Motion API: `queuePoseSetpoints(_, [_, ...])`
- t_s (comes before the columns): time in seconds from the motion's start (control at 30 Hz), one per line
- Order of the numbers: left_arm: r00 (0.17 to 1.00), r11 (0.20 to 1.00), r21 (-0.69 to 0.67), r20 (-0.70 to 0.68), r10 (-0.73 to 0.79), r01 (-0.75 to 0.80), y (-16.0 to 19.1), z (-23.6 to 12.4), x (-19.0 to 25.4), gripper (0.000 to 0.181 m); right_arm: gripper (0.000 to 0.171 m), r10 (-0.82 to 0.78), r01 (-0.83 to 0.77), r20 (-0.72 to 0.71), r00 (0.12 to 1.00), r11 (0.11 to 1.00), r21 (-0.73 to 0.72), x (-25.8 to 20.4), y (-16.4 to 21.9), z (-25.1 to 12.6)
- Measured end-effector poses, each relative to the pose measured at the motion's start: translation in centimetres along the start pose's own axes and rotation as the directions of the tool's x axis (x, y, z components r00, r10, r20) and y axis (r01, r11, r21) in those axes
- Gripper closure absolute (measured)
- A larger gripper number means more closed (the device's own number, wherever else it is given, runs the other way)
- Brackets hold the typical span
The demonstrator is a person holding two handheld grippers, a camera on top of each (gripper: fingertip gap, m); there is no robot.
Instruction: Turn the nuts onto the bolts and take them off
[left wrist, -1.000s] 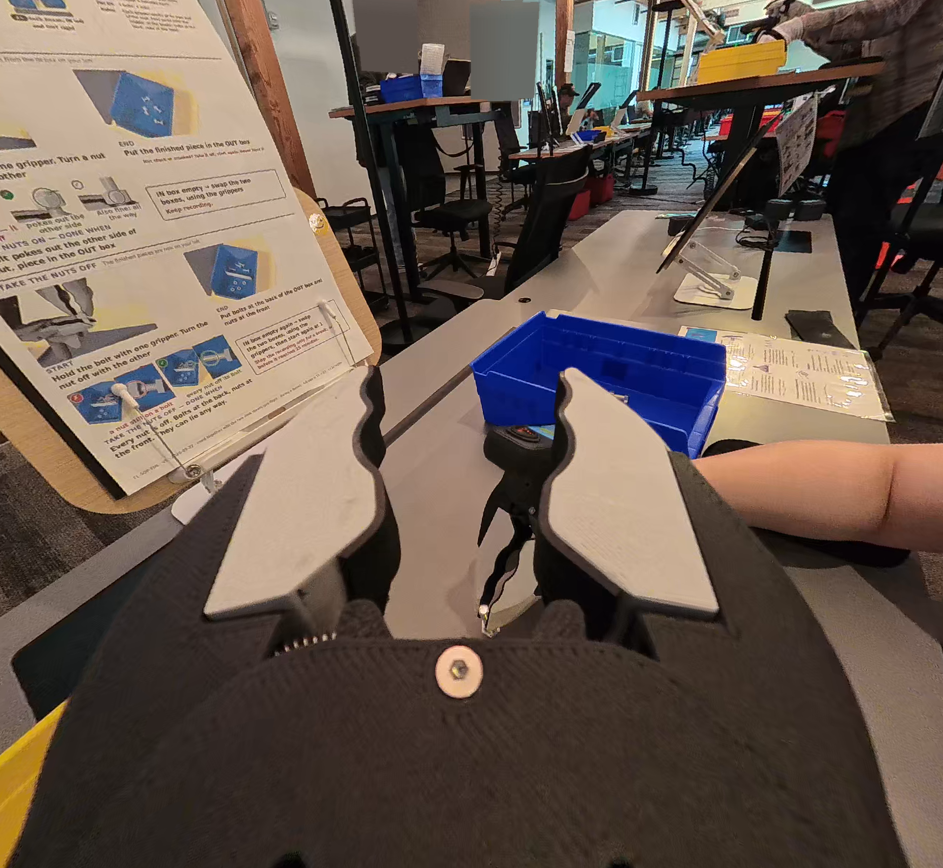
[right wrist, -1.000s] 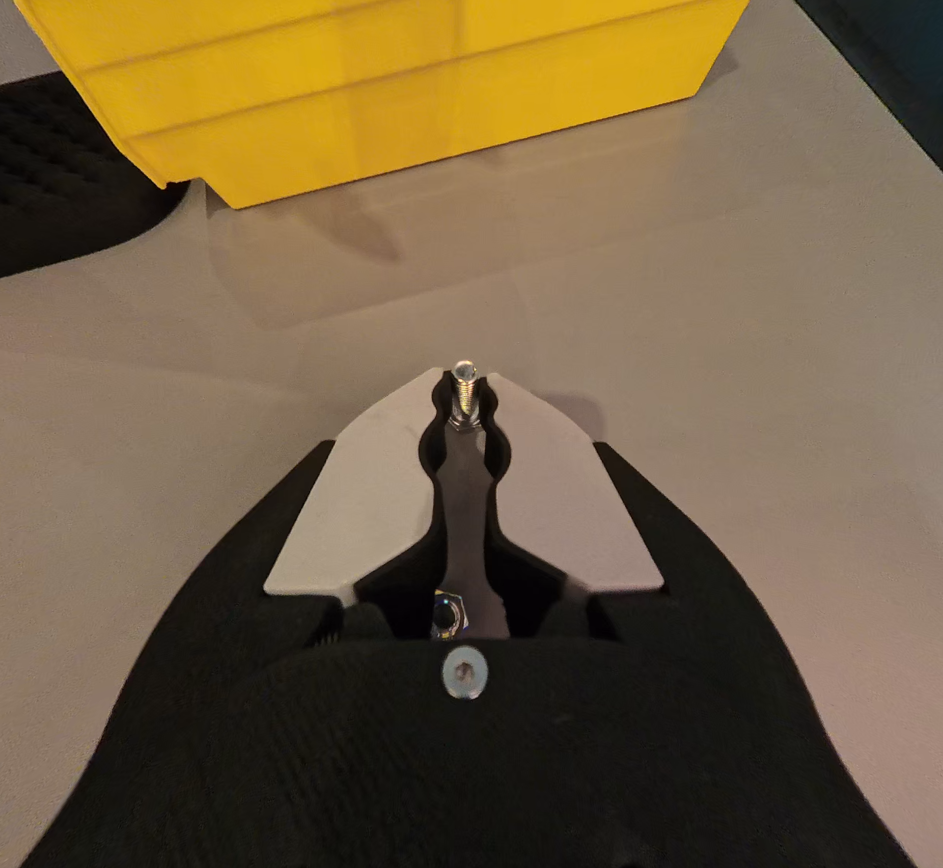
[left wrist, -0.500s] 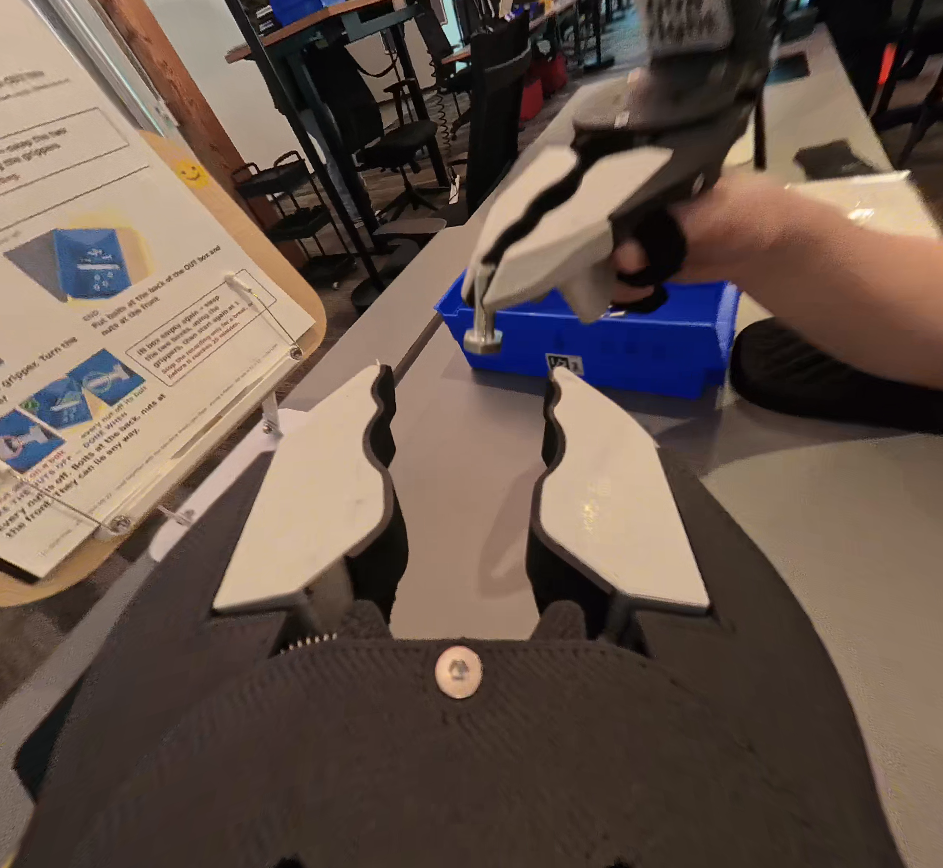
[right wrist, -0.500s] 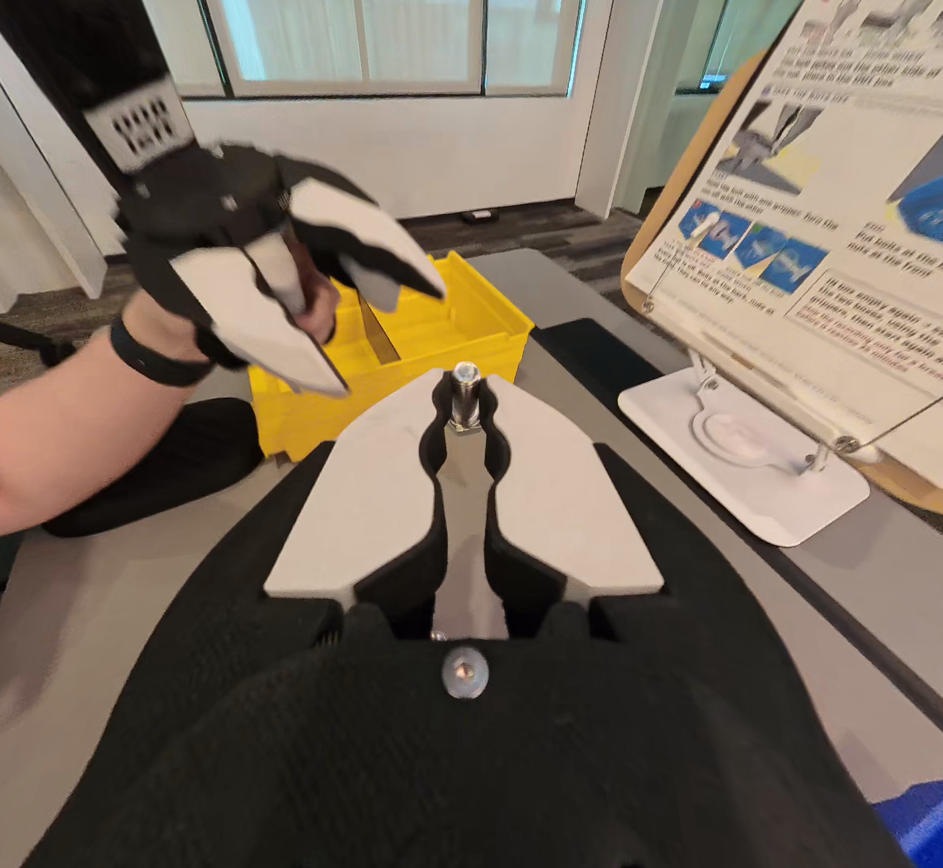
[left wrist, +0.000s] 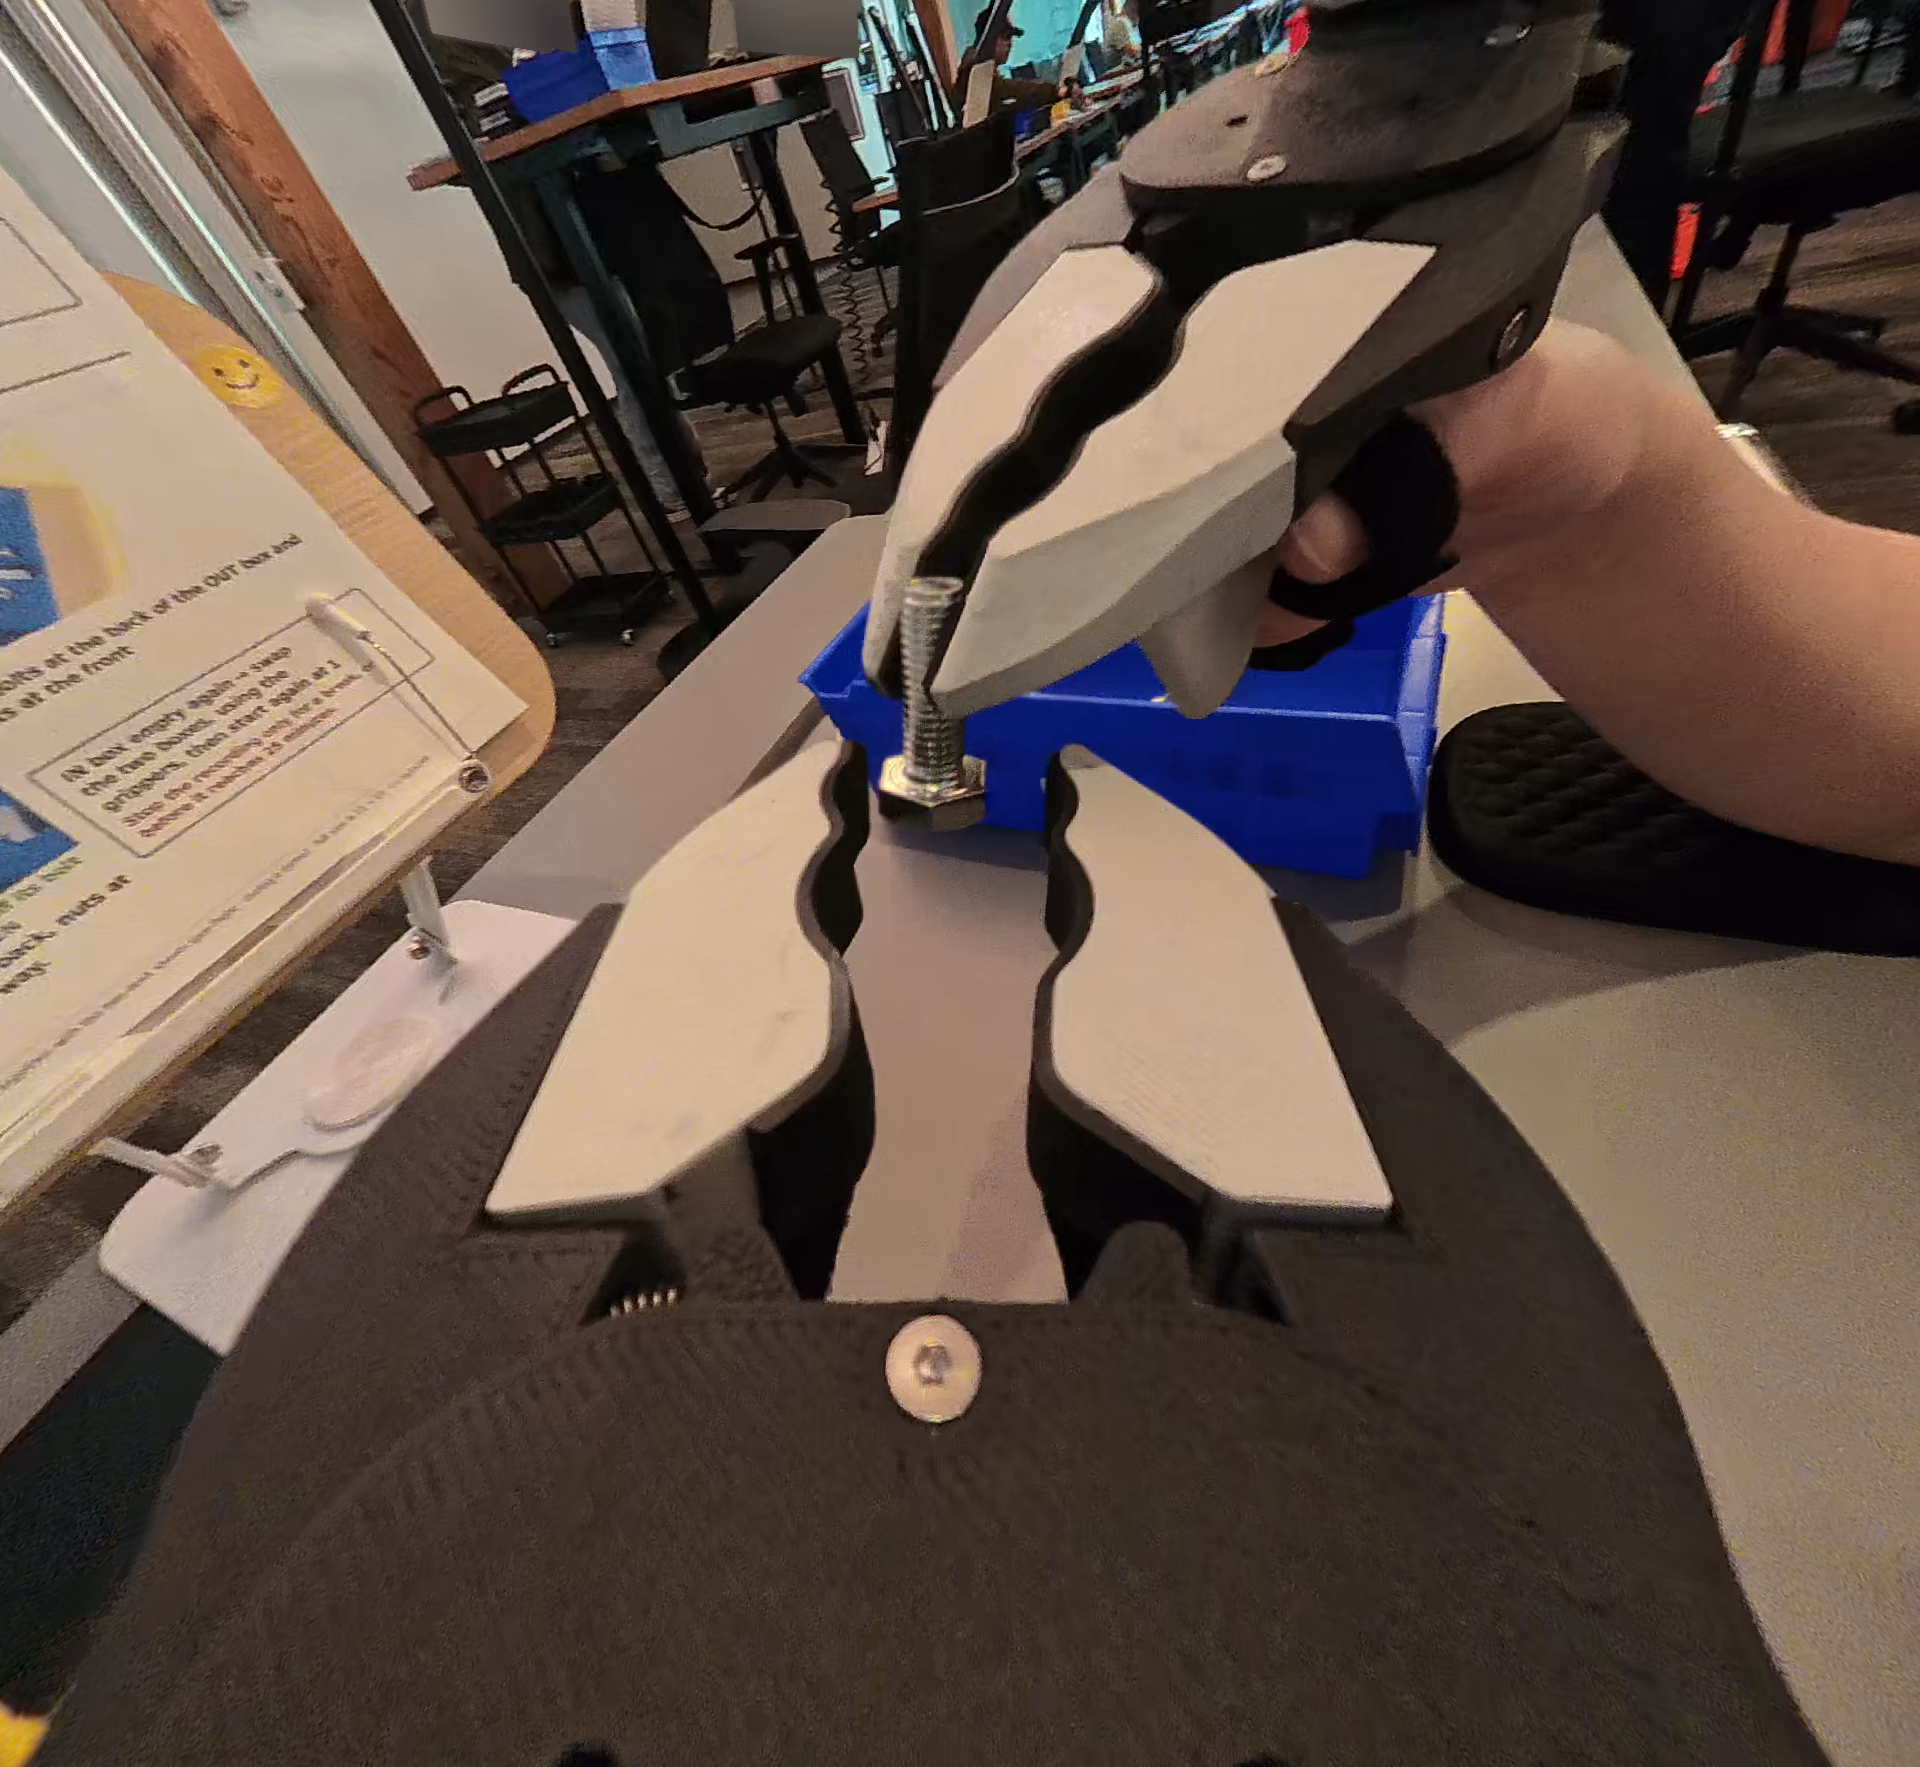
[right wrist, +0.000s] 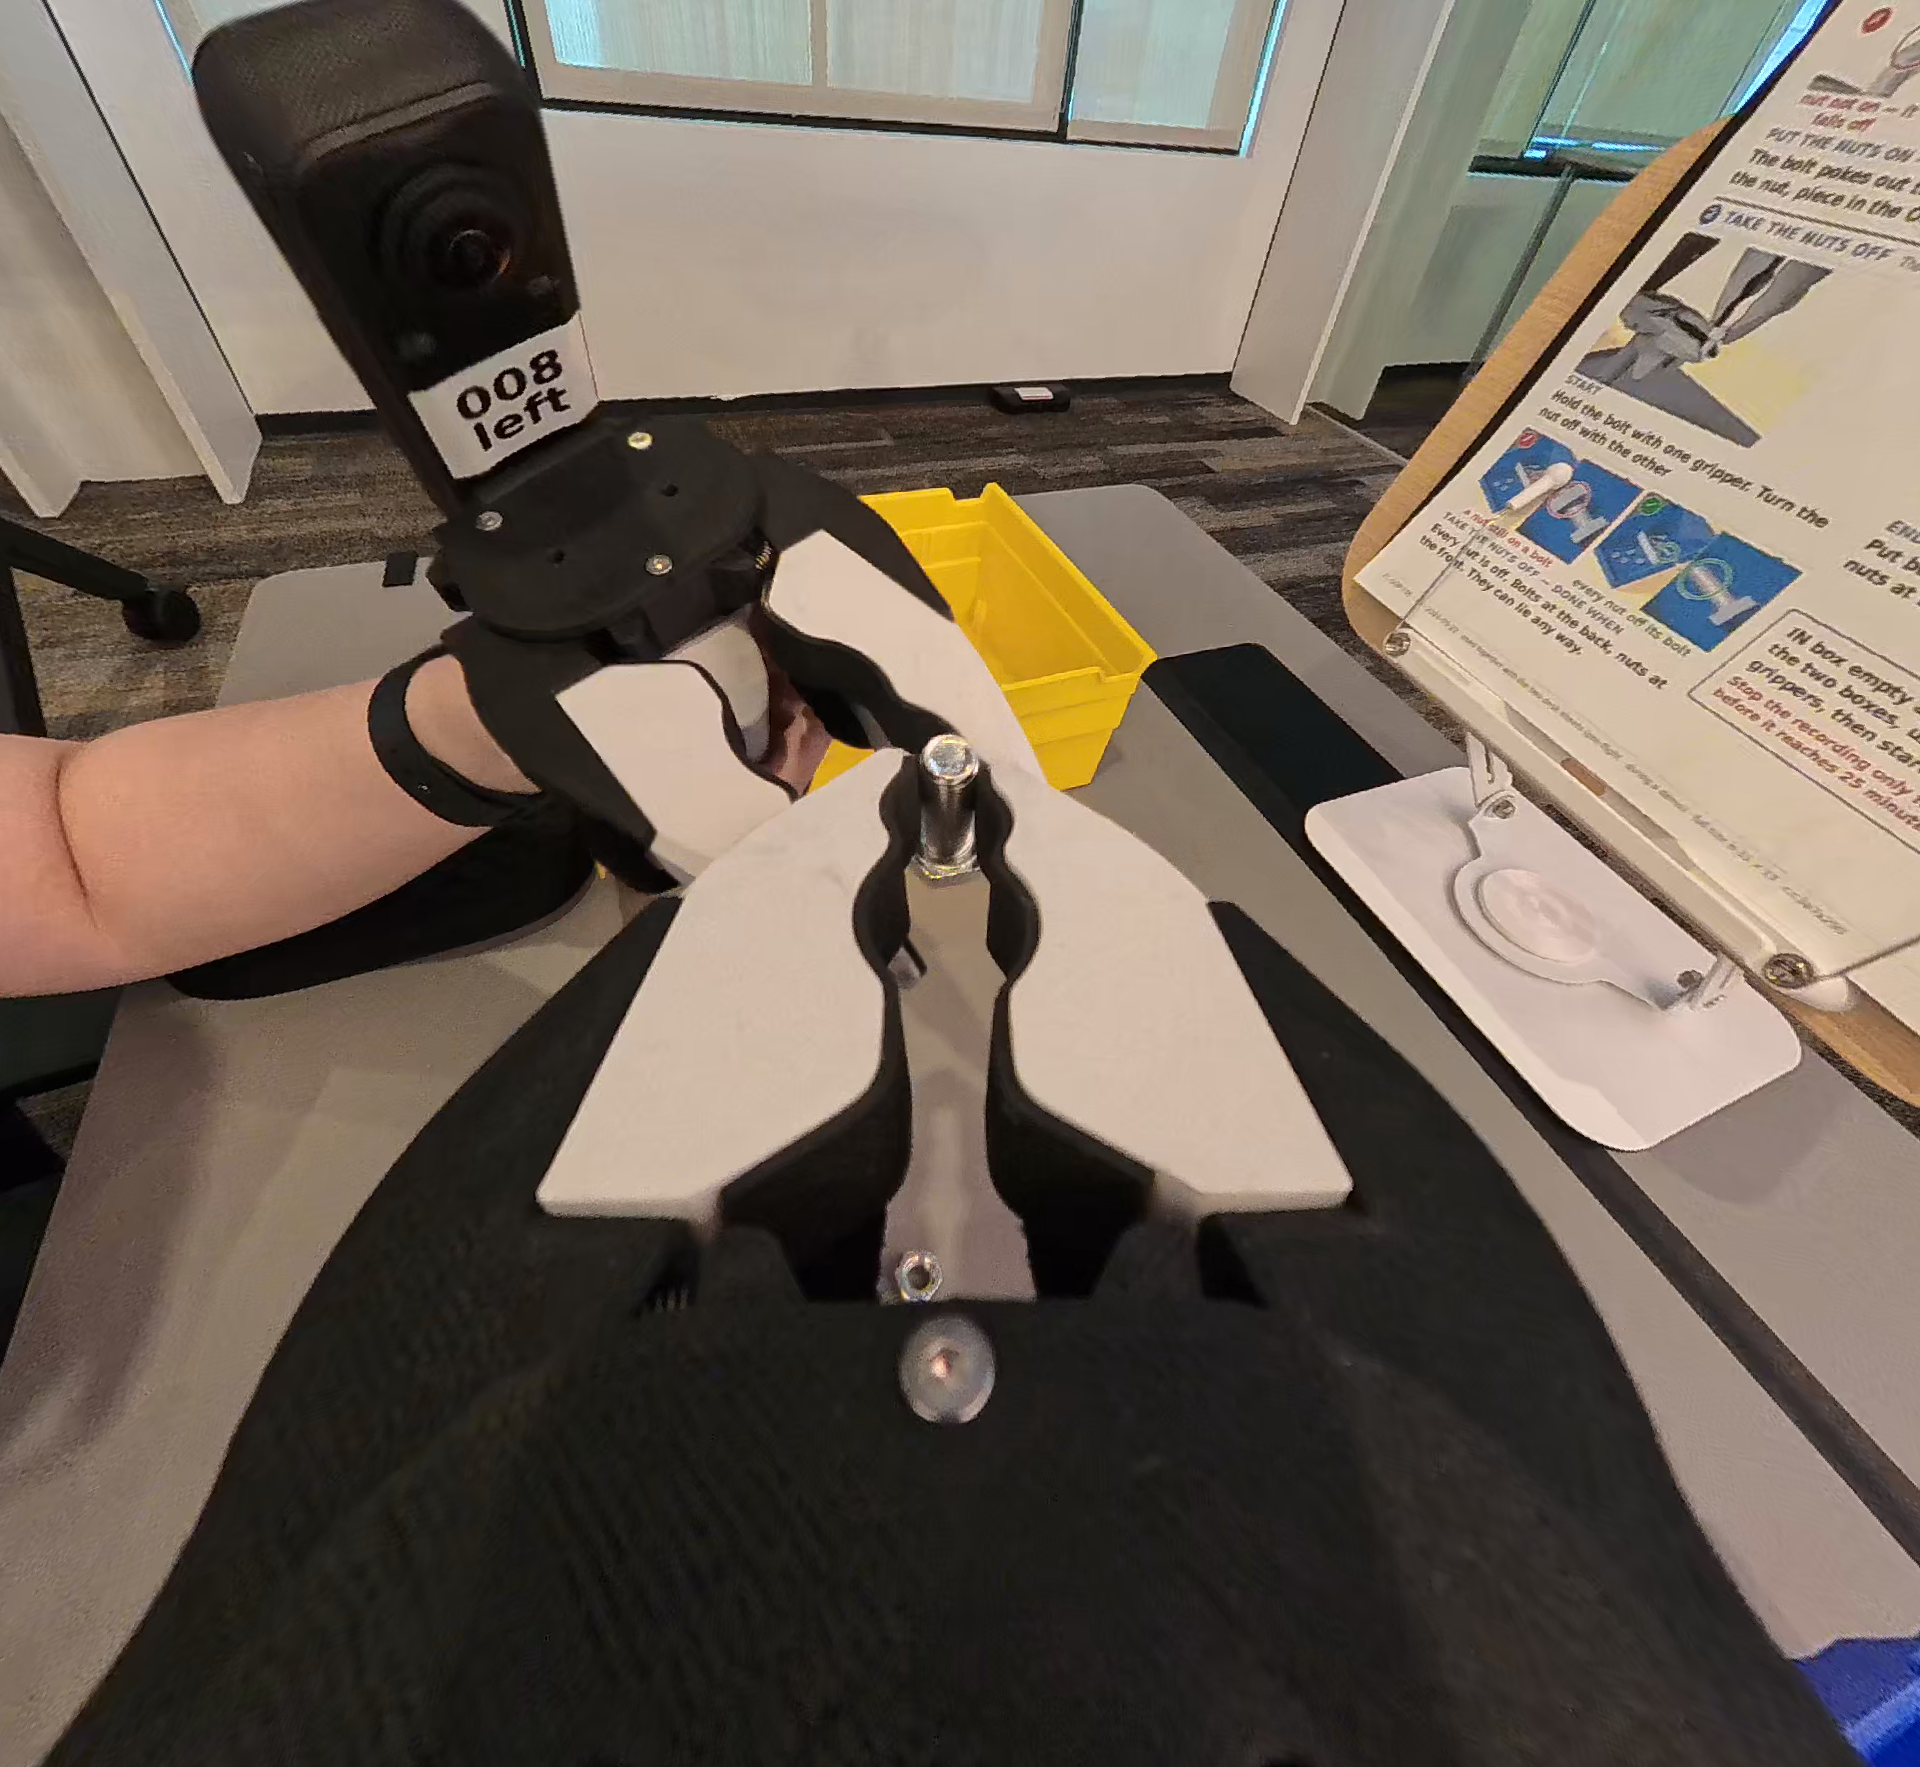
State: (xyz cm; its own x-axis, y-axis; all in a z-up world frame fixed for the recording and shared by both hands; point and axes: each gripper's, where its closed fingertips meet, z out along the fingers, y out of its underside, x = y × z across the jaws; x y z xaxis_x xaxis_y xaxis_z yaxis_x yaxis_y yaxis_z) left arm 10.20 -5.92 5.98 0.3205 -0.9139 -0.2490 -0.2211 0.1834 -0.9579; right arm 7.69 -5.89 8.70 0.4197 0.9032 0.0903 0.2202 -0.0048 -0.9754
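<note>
My right claw (left wrist: 920, 668) pinches the bolt (left wrist: 928, 678) by its slick threads, left claw (left wrist: 951, 782) wide beneath; rigid steel, so grab the hex flats.

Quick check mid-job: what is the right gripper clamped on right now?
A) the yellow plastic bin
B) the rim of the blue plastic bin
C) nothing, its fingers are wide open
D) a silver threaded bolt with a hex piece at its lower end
D: in the left wrist view the right gripper is pinched on the silver threaded bolt, whose hex end hangs between the open left gripper's tips, in front of the blue plastic bin.
</note>
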Motion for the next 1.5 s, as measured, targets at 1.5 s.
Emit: queuePoseSetpoints(1.5, [0.981, 0.995, 0.087, 0.184, -0.068, 0.053, -5.3, -13.4, -6.8, 0.163, 0.148, -0.141, 0.407, 0.385, 0.912, 0.424, -0.809, -1.5, 24.4, 3.5])
